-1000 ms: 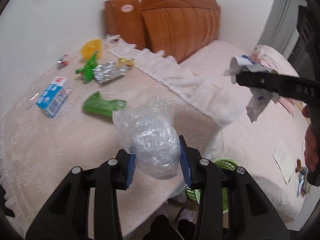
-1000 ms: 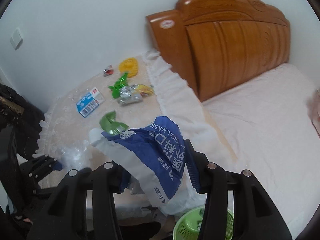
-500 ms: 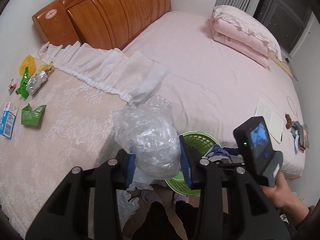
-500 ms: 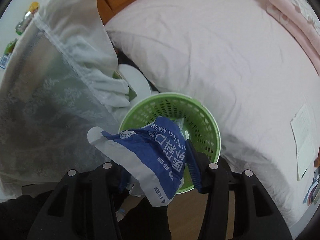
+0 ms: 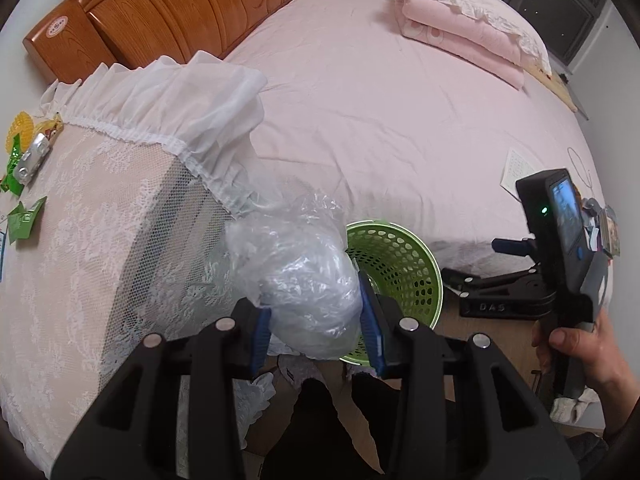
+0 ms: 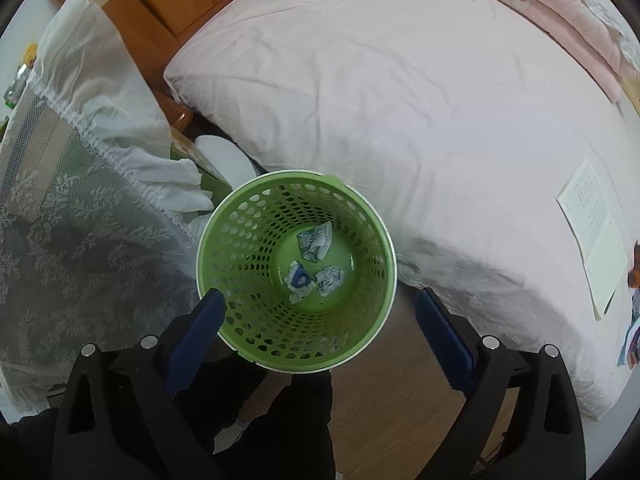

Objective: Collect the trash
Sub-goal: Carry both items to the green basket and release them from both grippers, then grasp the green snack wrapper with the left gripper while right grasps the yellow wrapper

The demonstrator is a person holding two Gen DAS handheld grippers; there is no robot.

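My left gripper (image 5: 316,320) is shut on a crumpled clear plastic bag (image 5: 296,276), held just left of the green perforated basket (image 5: 416,280) on the floor. My right gripper (image 6: 320,316) is open and empty, straight above the basket (image 6: 240,280). Three crumpled pieces of trash (image 6: 314,256) lie on the basket's bottom; the blue and white one (image 6: 298,278) is among them. The right gripper also shows in the left wrist view (image 5: 516,276), to the right of the basket.
A lace-covered table (image 5: 92,248) at the left carries green wrappers (image 5: 22,224), a foil packet (image 5: 32,158) and a yellow item (image 5: 18,132). A pink bed (image 5: 392,120) with a folded quilt (image 5: 468,36) lies behind the basket. Papers (image 6: 596,236) lie on the bed's edge.
My right gripper opened and the blue and white mask wrapper dropped into the basket. My left gripper swung right and down toward the basket, still holding the plastic bag.
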